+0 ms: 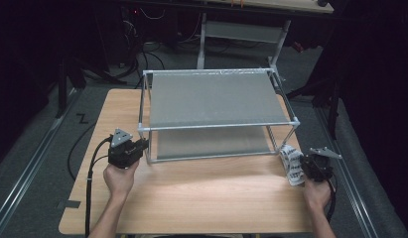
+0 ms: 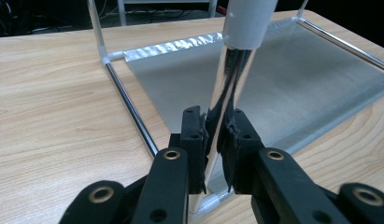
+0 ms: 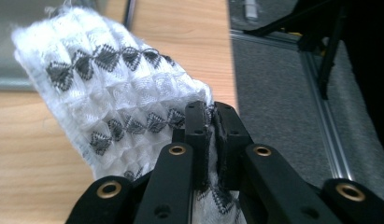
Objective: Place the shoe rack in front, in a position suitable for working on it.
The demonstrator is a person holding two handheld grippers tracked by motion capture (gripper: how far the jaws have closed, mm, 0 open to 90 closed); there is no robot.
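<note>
1. My right gripper [image 3: 211,135], jaws closed on a white patterned cloth [image 3: 110,93] at the table's [image 1: 201,198] near right edge.
2. My left gripper [image 2: 216,135], clamping the rack's [image 1: 216,99] front left chrome post [image 2: 229,84].

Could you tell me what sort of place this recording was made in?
Probably a lab or workshop set up for recording. A wooden table stands on grey carpet with a metal floor rail beside it, loose cables lie behind, and another workbench stands at the back.
</note>
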